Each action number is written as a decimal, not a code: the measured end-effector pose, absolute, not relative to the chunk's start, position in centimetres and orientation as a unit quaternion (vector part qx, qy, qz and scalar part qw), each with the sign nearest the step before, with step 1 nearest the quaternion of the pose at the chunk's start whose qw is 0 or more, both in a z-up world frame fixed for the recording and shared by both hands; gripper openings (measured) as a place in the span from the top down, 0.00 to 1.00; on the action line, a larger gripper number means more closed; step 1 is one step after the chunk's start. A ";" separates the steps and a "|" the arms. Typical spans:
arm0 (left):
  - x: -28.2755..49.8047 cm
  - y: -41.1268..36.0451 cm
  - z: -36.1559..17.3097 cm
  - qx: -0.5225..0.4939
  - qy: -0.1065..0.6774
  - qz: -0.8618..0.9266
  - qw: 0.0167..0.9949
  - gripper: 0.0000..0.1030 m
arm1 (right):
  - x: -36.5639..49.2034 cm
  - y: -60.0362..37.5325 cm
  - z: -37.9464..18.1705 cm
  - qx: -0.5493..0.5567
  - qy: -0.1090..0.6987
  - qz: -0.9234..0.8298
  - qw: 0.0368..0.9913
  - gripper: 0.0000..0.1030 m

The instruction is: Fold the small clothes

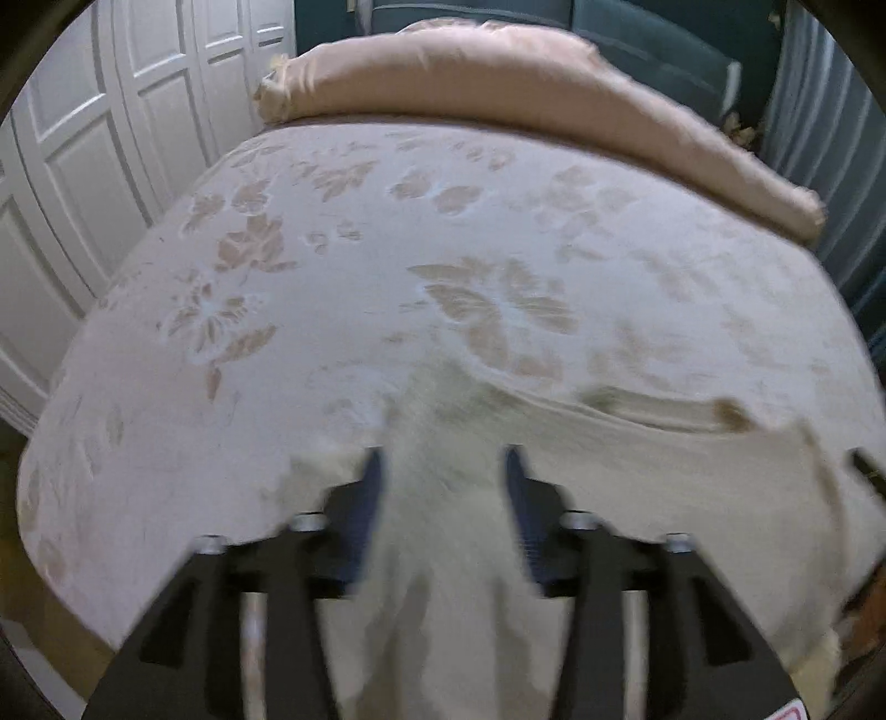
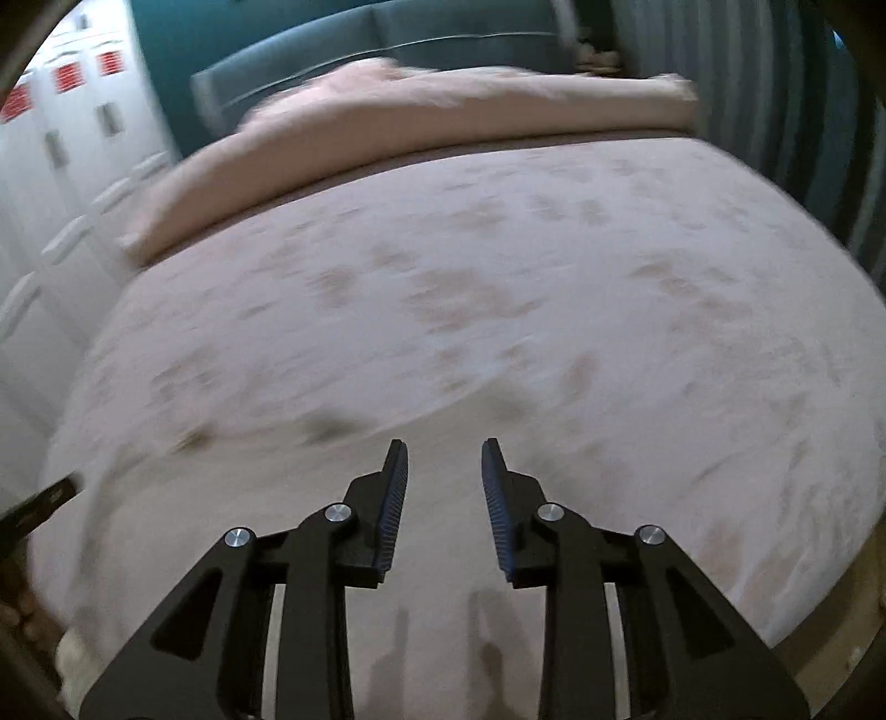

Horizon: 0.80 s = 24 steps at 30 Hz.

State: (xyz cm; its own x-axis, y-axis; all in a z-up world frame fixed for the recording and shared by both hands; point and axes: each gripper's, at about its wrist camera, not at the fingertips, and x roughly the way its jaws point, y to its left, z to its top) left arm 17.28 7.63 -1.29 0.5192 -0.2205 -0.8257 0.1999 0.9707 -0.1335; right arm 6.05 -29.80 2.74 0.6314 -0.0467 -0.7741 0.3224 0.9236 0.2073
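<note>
A small cream-white garment (image 1: pixel 609 465) lies on the bed near its front edge, blurred by motion. My left gripper (image 1: pixel 443 471) is open, its jaws set wide on either side of a raised ridge of the garment, and the cloth runs between the fingers toward the camera. My right gripper (image 2: pixel 444 459) is open and empty above the pale bedspread (image 2: pixel 498 310). In the right wrist view the garment cannot be told apart from the bedspread. The tip of the other gripper (image 2: pixel 50 498) shows at the far left.
The bedspread (image 1: pixel 387 232) has a faint floral pattern. A long beige pillow (image 1: pixel 498 77) lies across the head of the bed, against a teal headboard (image 2: pixel 387 39). White panelled wardrobe doors (image 1: pixel 111 138) stand to the left. A grey-blue curtain (image 2: pixel 775 83) hangs at right.
</note>
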 end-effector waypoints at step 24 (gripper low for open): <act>7.2 13.0 -4.8 -0.067 0.520 -0.073 0.848 0.37 | 5.4 -15.2 -3.2 0.122 0.521 -0.017 0.845 0.69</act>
State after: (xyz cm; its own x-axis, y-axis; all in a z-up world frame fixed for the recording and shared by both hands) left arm 7.17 13.03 -4.82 0.4484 -0.1938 -0.8726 0.0541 0.9803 -0.1900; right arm 5.44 -15.24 -3.25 0.4572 0.0987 -0.8839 0.1557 0.9696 0.1888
